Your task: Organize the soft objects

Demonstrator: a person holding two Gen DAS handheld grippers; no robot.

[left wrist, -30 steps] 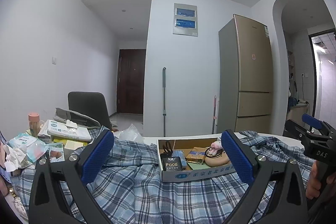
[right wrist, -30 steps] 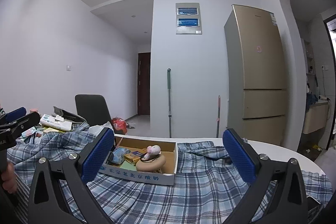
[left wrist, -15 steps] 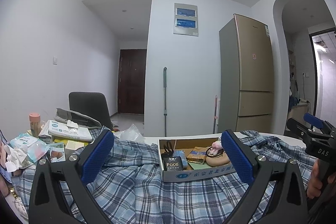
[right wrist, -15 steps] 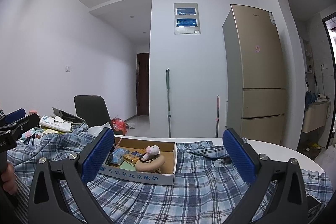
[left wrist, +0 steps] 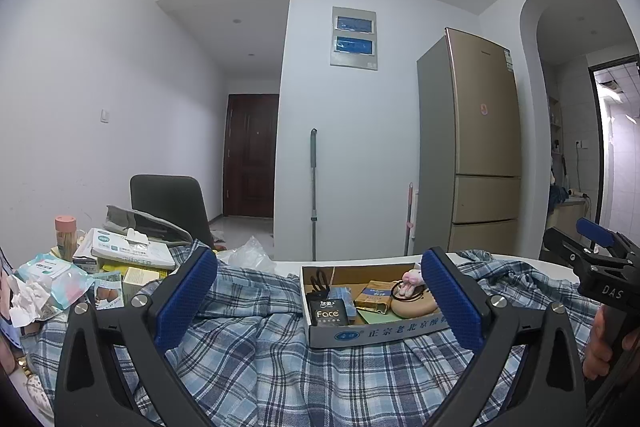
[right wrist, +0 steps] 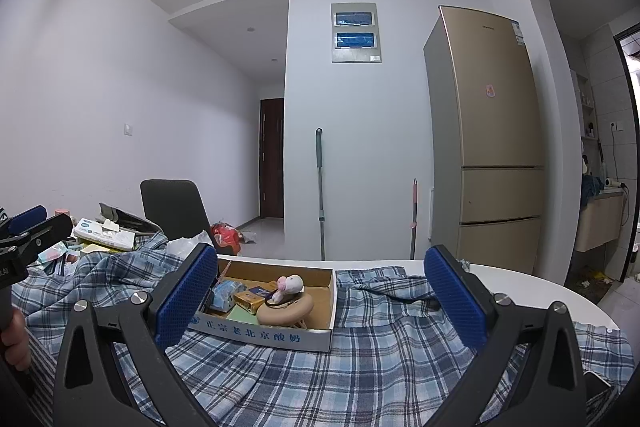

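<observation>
Right now the biggest soft thing before me is the blue-and-white plaid cotton shirt point(left wrist: 256, 355), spread rumpled across the white round table point(right wrist: 520, 283) and running under both my tools. On it, toward the far middle, sits the shallow brown cardboard tray with a white printed front point(left wrist: 376, 335), holding a round tan cushion-like piece point(right wrist: 285, 311) with a small pink plush toy point(right wrist: 291, 283) on top, beside a few packets. My left tongs point(left wrist: 320, 301) gape wide and carry nothing, and my right tongs point(right wrist: 322, 301) are just as wide and bare; both hover above the cloth, not touching it. I judge the shirt should come first, so I would shift the tray off the fabric or lift around it, then pinch two well-separated edges, one per tool, biting a full fold so the cloth does not slip free.
</observation>
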